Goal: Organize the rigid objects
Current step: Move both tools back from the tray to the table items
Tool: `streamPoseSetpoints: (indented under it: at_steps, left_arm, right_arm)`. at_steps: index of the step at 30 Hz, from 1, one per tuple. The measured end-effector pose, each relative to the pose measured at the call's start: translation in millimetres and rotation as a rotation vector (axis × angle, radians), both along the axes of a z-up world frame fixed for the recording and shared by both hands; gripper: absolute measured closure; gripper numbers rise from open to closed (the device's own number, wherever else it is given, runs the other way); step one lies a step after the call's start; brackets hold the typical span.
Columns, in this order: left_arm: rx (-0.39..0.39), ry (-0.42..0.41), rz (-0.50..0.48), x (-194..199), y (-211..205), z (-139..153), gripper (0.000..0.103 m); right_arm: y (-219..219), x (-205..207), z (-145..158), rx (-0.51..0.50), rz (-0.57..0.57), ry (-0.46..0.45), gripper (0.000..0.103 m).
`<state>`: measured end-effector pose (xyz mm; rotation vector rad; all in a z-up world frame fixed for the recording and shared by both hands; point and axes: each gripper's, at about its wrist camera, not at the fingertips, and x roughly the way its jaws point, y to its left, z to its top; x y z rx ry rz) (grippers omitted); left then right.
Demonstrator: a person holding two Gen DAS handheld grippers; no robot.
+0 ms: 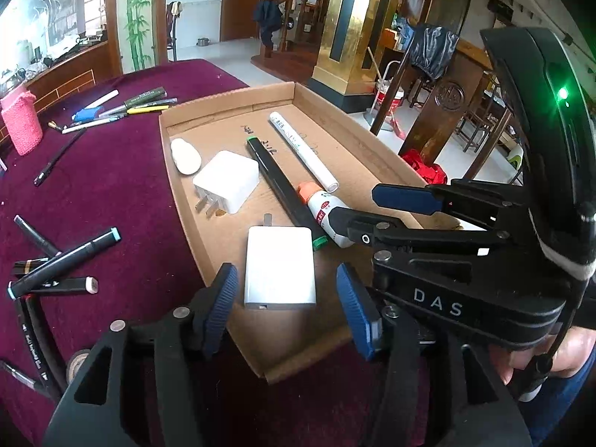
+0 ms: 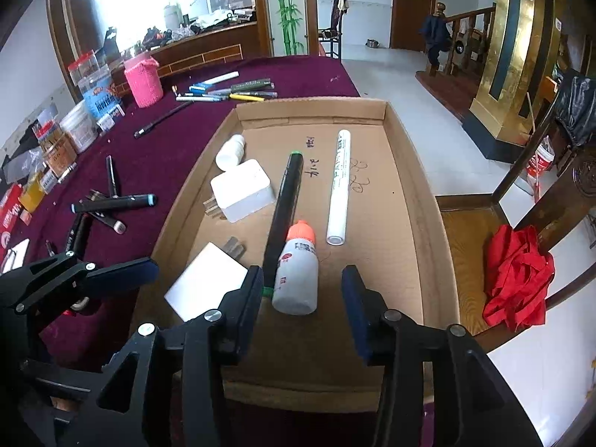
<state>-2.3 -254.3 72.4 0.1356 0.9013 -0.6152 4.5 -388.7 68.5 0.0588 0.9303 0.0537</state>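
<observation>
Both the left gripper (image 1: 287, 298) and right gripper (image 2: 303, 298) spread, releasing flat white charger (image 1: 279, 266) and orange-capped white bottle (image 2: 297, 275) near the shallow cardboard tray (image 2: 421, 201)'s near edge; next, fetch a table marker

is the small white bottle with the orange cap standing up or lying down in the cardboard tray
Lying down. The small white bottle with the orange cap rests on its side on the cardboard tray floor, beside the black marker.

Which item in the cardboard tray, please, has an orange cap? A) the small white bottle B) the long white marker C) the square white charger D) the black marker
A, since the small white bottle lying beside the black marker in the cardboard tray carries the orange cap, while the black marker has green ends and the long white marker is white all along.
</observation>
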Motion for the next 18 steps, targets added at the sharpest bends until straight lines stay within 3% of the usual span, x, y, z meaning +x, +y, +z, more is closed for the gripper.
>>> streamPoseSetpoints:
  at_steps: [10,18]
  left_arm:
    - [-0.027,-0.042,0.006,-16,27,23,0.049]
    - [-0.062,-0.083,0.059,-28,74,39,0.048]
  right_arm:
    - [10,-14,28,0.032,-0.025,-0.066,0.060]
    - [25,-23,46,0.137,-0.010,-0.109,0.057]
